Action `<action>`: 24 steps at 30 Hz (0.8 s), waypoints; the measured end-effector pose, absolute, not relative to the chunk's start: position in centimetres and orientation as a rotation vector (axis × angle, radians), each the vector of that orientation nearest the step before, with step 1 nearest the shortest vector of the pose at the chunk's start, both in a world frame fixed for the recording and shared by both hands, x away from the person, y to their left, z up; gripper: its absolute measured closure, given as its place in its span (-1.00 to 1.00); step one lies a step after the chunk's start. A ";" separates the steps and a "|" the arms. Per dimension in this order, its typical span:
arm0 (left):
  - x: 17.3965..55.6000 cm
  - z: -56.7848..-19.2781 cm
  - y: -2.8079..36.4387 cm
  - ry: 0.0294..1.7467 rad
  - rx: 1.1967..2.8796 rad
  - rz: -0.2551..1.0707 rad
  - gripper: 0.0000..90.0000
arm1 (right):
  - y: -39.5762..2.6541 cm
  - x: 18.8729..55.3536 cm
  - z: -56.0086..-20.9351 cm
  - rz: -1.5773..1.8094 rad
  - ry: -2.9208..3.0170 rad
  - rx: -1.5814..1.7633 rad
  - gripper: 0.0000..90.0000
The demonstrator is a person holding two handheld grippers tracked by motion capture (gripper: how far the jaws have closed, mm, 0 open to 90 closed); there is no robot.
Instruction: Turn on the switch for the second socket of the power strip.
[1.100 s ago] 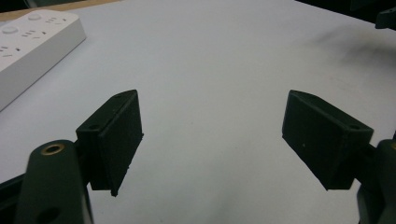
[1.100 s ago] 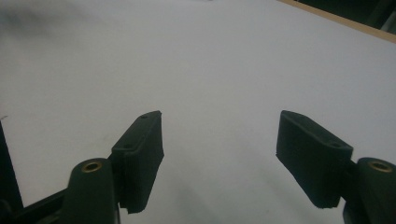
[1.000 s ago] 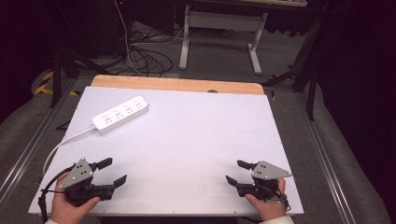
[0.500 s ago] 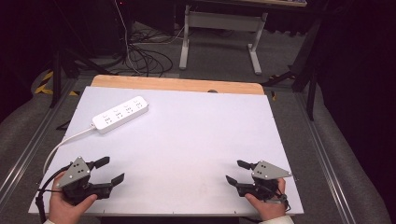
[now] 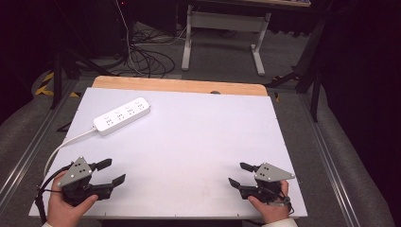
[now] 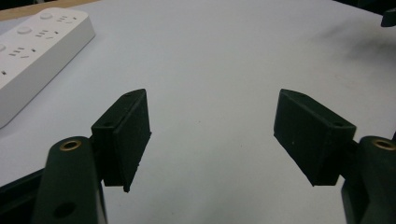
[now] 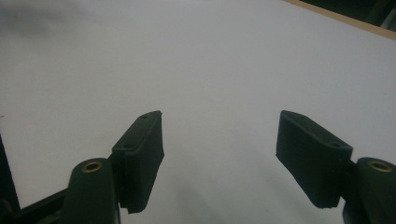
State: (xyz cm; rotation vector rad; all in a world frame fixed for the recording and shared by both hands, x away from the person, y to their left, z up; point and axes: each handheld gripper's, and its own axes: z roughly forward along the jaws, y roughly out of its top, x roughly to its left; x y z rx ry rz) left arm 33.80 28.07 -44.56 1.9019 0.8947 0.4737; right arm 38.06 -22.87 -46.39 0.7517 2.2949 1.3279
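Your left gripper [image 5: 108, 172] shifted slightly, jaws closing a little yet apart and empty like the right gripper's [image 5: 238, 174]; power strip [image 5: 122, 116] looked light, rigid, best gripped across its narrow sides.

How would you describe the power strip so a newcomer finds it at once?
Start at the white table with a wooden strip along its far edge. Near the far left corner lies the power strip, set at a slant. It is a long white bar with rows of sockets, and a white cord trails from it toward the left gripper.
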 end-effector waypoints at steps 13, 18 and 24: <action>35.4 -42.4 28.9 0.910 1.914 0.438 -0.30 | -22.8 38.0 -46.5 1.320 2.296 0.756 -0.28; 36.3 -41.6 29.4 0.930 1.896 0.436 -0.29 | -22.7 38.0 -46.5 1.323 2.303 0.749 -0.28; 37.1 -41.0 29.7 0.936 1.899 0.437 -0.30 | -22.8 38.0 -46.6 1.319 2.304 0.749 -0.28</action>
